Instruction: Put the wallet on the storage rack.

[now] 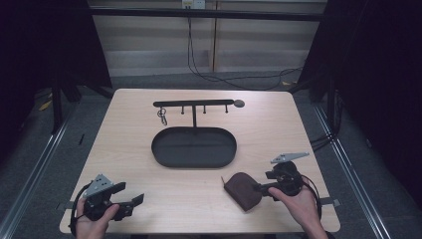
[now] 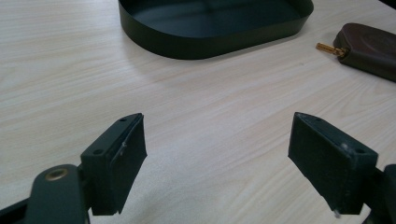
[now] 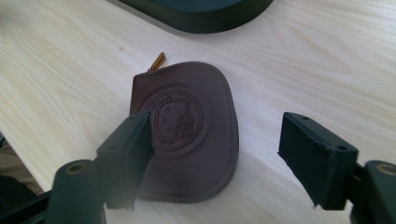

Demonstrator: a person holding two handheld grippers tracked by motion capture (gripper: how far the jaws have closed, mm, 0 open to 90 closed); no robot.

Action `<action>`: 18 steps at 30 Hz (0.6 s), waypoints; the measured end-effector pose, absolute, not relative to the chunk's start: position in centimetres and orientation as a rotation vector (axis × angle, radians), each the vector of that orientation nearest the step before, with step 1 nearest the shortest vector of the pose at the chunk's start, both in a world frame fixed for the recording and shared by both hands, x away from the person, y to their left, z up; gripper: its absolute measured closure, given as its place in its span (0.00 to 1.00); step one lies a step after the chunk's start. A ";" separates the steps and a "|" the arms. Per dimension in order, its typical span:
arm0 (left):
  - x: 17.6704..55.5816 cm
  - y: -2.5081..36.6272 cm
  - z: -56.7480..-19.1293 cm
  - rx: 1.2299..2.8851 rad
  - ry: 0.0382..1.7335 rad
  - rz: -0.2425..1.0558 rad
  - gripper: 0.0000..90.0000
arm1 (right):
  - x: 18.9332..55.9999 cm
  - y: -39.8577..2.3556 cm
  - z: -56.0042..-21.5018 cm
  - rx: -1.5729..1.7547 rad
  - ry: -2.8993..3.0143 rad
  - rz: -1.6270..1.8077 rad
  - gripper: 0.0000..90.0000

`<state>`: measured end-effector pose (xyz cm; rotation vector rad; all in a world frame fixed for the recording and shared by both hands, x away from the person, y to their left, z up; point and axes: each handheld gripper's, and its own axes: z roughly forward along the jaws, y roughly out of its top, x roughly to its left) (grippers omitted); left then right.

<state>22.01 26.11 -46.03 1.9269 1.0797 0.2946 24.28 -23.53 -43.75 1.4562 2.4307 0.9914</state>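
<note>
- Grey floor and dark curtains surround one pale wooden table (image 1: pixel 124 144) with rounded corners.
- One black oval tray (image 1: pixel 193 148) sits at the table's middle, and one black rack (image 1: pixel 195 104) with a crossbar of small hooks rises just behind it, toward the far edge. One small metal clip (image 1: pixel 162 116) hangs from the rack's left end.
- One brown zip pouch (image 3: pixel 194 140) lies flat near the front edge, right of centre, with a round embossed emblem on top and a gold zipper pull (image 2: pixel 329 48) pointing toward the tray.
- Two claws: the left claw (image 1: pixel 126 194) hovers over the front-left corner, released, jaws wide apart with bare table between them.
- The right claw (image 3: pixel 215 163) is released too. Its jaws are spread, one jaw over the pouch's near side and the other over bare table beside it.
- Open wood runs along both side edges, across the front between the two claws, and between tray and pouch.
</note>
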 end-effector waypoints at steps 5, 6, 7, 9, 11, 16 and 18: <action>22.4 26.2 -46.0 1.931 1.079 0.285 0.19 | 25.6 -22.2 -43.6 1.449 2.544 0.917 0.27; 22.4 26.2 -46.0 1.934 1.078 0.287 0.19 | 25.8 -22.0 -43.5 1.445 2.552 0.914 0.26; 22.4 26.2 -46.0 1.933 1.077 0.279 0.19 | 26.1 -21.8 -43.5 1.439 2.564 0.903 0.25; 22.5 26.1 -46.1 1.940 1.070 0.271 0.19 | 26.5 -21.4 -43.5 1.430 2.585 0.878 0.24; 22.5 26.0 -46.1 1.941 1.071 0.263 0.19 | 26.9 -21.0 -43.4 1.424 2.609 0.854 0.23; 22.5 26.0 -46.1 1.946 1.072 0.253 0.19 | 27.7 -20.1 -43.3 1.422 2.669 0.754 0.21; 22.6 26.1 -46.1 1.957 1.065 0.251 0.19 | 28.0 -19.9 -43.3 1.413 2.684 0.725 0.21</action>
